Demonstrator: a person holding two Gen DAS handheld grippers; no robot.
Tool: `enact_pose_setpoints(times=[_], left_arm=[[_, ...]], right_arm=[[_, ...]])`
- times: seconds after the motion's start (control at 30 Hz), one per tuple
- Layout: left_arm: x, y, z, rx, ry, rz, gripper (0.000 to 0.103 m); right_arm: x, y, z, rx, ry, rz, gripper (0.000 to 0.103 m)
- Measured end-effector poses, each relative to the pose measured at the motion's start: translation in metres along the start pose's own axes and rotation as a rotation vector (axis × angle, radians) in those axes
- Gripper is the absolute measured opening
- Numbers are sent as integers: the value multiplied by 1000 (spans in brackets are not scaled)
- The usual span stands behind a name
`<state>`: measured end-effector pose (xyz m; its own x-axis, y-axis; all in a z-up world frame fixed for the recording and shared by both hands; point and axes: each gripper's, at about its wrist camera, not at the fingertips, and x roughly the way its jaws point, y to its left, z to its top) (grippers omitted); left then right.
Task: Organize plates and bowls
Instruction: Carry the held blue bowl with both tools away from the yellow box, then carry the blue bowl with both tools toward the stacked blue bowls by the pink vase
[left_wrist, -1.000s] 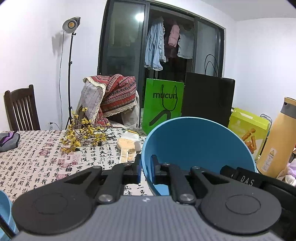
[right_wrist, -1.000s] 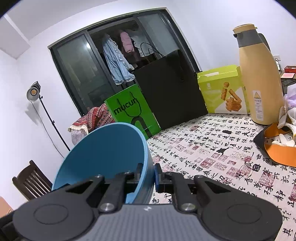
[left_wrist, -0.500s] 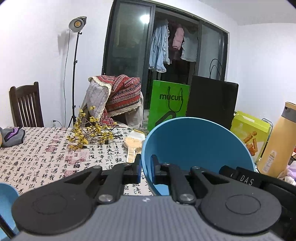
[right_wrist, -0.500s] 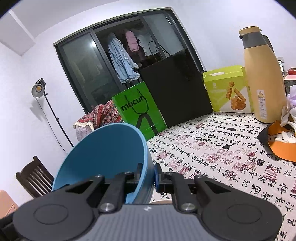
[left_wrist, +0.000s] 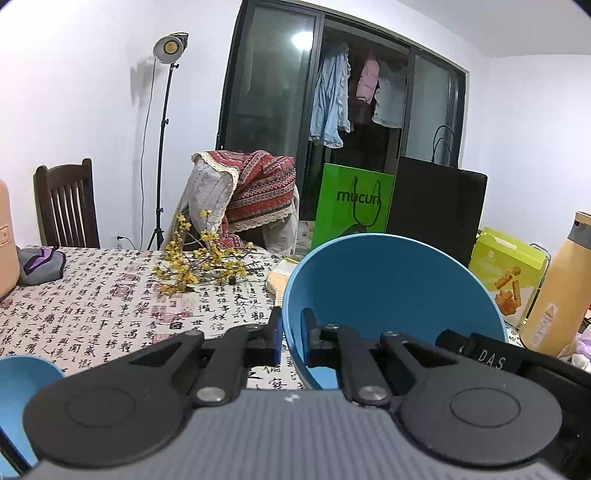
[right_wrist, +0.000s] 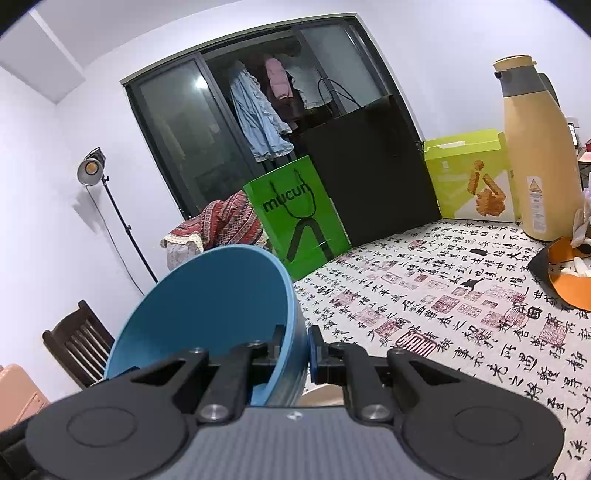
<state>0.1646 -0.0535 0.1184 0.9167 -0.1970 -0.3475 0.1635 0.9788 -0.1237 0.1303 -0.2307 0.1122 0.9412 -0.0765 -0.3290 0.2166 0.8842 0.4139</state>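
Carry step: left gripper (left_wrist: 291, 334) and right gripper (right_wrist: 295, 349) both clamp blue bowl (left_wrist: 391, 295) rim, aloft. Next: lower onto second blue bowl (left_wrist: 22, 384), down-left of left claw.

White walls, dark sliding glass doors (left_wrist: 280, 122) — lit lamp stand (left_wrist: 168, 48), wooden chair (left_wrist: 66, 206).

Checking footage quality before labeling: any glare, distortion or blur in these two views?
Left wrist: a lamp reflection glares on the glass door; fisheye bends the frame. Right wrist: same glare, corners vignetted, horizon tilted. The bowl is sharp in both.
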Motion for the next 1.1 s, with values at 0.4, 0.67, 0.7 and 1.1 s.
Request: enact_pose_setpoints(times=[0.4, 0.67, 0.7, 1.1], left_arm=[[-9, 22, -3, -24, 1, 11, 10], [-13, 34, -4, -47, -1, 17, 10], [-14, 35, -4, -49, -1, 18, 10], [-23, 58, -6, -82, -8, 34, 10]], right_arm=[[-1, 16, -13, -19, 15, 25, 11], [-2, 27, -20, -33, 22, 43, 11], [-2, 29, -21, -34, 23, 45, 11], [-5, 47, -32, -57, 38, 80, 11]])
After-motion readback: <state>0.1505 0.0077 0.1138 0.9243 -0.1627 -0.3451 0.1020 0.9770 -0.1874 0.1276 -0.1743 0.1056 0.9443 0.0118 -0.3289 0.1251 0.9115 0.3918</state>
